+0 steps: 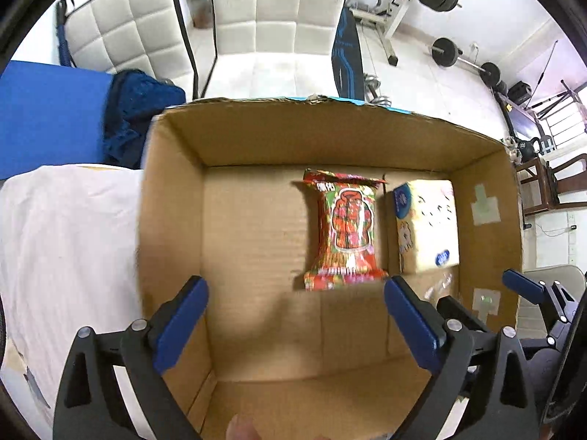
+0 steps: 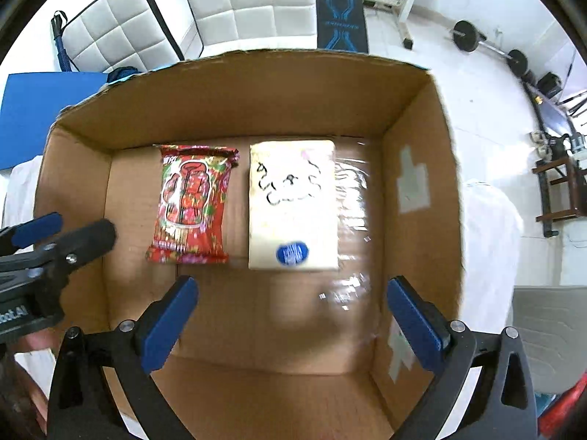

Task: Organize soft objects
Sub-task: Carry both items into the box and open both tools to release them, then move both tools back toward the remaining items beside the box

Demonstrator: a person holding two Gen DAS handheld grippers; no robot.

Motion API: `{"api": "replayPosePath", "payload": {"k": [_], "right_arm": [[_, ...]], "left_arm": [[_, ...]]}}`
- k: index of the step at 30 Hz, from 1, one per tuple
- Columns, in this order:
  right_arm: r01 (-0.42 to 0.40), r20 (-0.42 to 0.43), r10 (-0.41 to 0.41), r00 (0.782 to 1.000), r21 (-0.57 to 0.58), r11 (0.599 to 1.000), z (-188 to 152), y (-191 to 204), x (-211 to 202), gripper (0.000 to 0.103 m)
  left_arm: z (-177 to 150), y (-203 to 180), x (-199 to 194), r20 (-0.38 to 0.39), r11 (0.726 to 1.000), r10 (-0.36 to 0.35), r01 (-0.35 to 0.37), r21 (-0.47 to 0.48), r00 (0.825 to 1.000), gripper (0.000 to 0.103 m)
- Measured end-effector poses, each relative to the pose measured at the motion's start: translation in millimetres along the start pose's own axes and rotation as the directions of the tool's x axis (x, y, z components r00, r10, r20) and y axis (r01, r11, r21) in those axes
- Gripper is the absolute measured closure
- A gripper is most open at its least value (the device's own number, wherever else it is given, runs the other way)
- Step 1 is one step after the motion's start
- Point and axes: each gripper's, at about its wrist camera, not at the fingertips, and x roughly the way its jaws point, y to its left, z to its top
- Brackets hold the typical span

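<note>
both grippers (image 1: pixel 295 295) (image 2: pixel 291 295) gape above red packet (image 2: pixel 190 205), tissue pack (image 2: pixel 291 205), boxed.

One cardboard box (image 2: pixel 411 117), one red patterned packet (image 2: pixel 190 205), one cream tissue pack (image 2: pixel 293 205), two grippers

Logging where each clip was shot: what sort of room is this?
Probably a spare room at home used as a gym and for storage: barbells on the floor, a weight bench, mattresses against the wall.
</note>
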Motion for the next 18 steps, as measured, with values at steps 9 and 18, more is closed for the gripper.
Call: {"api": "replayPosePath", "payload": {"k": [9,18], "right_arm": [[0.015,0.080,-0.017,0.997,0.027,1.000,-44.4,3.7,-49.5,0.000],[-0.024,0.166,0.021,0.986,0.021,0.999,-106.4,5.0,-112.6,0.000]], "left_arm": [[-24.1,0.5,-34.3,0.073,1.000,0.029,-0.029,0.003,0.997,0.004],[-71.8,-8.5,-83.2,0.131,0.999,0.040,-0.037,-0.027,0.991,0.004]]}}
